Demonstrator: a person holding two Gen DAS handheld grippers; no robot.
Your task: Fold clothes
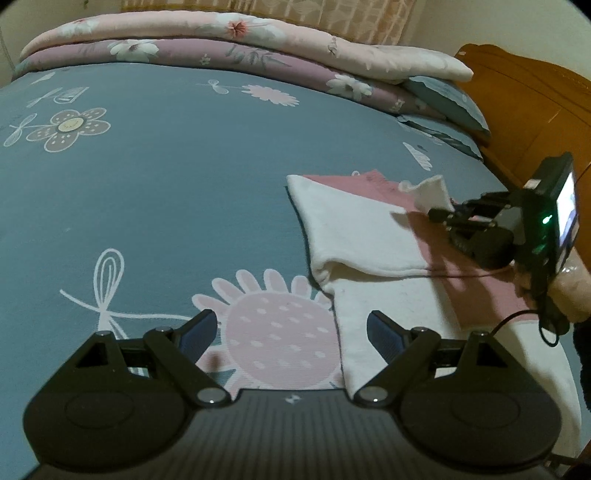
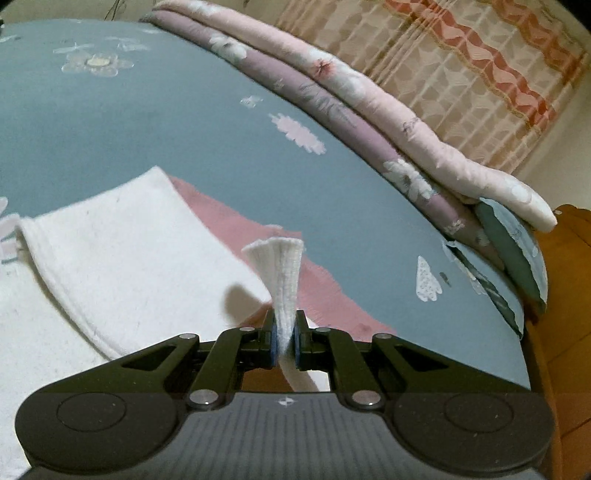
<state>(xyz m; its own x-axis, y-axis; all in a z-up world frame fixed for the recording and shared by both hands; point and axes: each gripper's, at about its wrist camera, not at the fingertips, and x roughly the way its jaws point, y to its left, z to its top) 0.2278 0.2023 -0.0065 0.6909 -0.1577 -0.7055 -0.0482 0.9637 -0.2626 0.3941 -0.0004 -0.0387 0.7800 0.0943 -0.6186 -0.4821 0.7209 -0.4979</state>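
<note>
the right gripper point(image 2: 284, 343) is clamped on the white cuff point(image 2: 280, 273) of the sweater point(image 1: 354, 225) lying on the bed point(image 1: 166, 192), probably to fold the sleeve inward, while the left gripper point(image 1: 291, 328) waits with jaws apart.

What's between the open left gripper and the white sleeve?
Left wrist view: only bare bedsheet with its pink flower print lies between the left gripper and the folded sleeve.

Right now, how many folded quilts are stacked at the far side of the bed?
2: a pink floral quilt on top, a purple floral quilt directly beneath it. More may be hidden behind them.
</note>
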